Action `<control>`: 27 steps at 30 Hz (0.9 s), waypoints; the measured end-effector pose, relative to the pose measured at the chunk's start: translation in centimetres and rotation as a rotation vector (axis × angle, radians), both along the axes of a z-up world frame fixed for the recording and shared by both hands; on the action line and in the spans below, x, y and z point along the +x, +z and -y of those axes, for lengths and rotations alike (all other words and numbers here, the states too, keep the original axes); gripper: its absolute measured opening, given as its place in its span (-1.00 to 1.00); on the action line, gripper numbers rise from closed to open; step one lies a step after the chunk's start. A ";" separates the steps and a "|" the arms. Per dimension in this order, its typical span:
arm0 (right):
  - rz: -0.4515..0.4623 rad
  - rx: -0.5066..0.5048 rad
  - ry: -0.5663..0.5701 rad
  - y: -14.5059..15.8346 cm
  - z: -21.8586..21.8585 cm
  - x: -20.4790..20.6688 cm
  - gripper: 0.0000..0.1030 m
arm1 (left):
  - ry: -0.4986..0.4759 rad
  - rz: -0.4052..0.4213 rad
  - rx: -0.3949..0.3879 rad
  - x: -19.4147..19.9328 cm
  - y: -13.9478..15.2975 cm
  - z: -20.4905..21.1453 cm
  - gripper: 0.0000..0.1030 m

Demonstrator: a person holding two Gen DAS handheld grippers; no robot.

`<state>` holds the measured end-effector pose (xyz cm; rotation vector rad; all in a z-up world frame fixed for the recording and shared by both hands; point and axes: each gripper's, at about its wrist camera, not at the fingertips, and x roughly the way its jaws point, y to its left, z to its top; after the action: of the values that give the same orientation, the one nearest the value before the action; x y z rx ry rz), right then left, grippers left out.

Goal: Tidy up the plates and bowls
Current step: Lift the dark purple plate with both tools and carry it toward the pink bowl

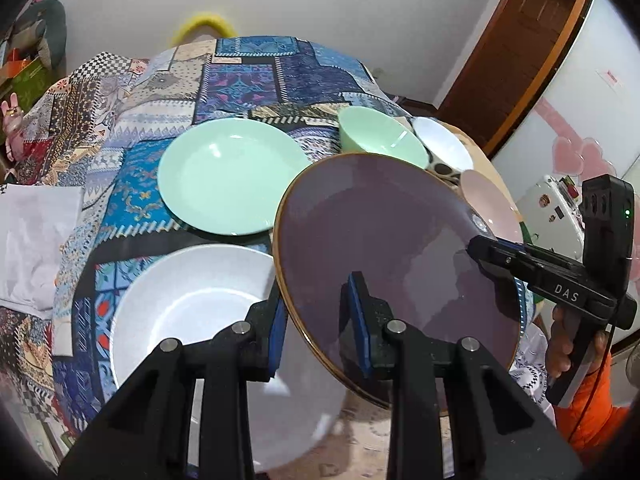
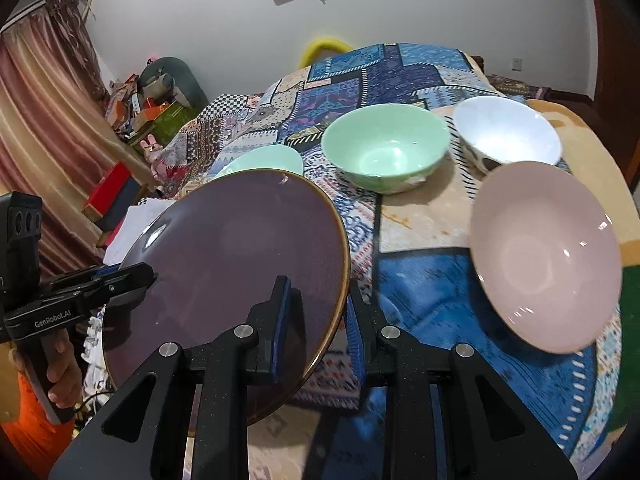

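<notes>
A dark purple plate with a gold rim (image 1: pixel 384 248) is held tilted above the table by both grippers. My left gripper (image 1: pixel 320 320) is shut on its left rim. My right gripper (image 2: pixel 316 320) is shut on its right rim; it also shows in the left wrist view (image 1: pixel 476 246). The plate also shows in the right wrist view (image 2: pixel 232 264). A white plate (image 1: pixel 192 304) lies below the left gripper. A mint green plate (image 1: pixel 232 176) lies behind it. A mint green bowl (image 2: pixel 384 152), a white bowl (image 2: pixel 508 132) and a pink bowl (image 2: pixel 548 256) stand to the right.
A patchwork cloth (image 1: pixel 248 72) covers the round table. A white folded cloth (image 1: pixel 36 240) lies at the table's left edge. Boxes and clutter (image 2: pixel 152 108) stand on the floor at the far left. A wooden door (image 1: pixel 516 40) is at the back right.
</notes>
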<state>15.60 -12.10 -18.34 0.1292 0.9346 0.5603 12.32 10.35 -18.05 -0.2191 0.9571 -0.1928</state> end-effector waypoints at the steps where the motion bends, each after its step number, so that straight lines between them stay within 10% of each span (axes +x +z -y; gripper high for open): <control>1: 0.000 -0.001 0.000 -0.1 0.3 -0.3 -0.54 | -0.002 -0.003 0.002 -0.1 0.0 0.3 -0.43; 27: -0.100 -0.021 -0.048 -5.0 6.6 -0.9 -0.54 | -0.070 -0.152 0.033 1.3 -4.9 7.4 -0.42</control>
<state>14.65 -18.71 -23.38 0.1619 1.0313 0.5030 13.60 2.93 -22.98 -0.1713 1.1189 -0.2266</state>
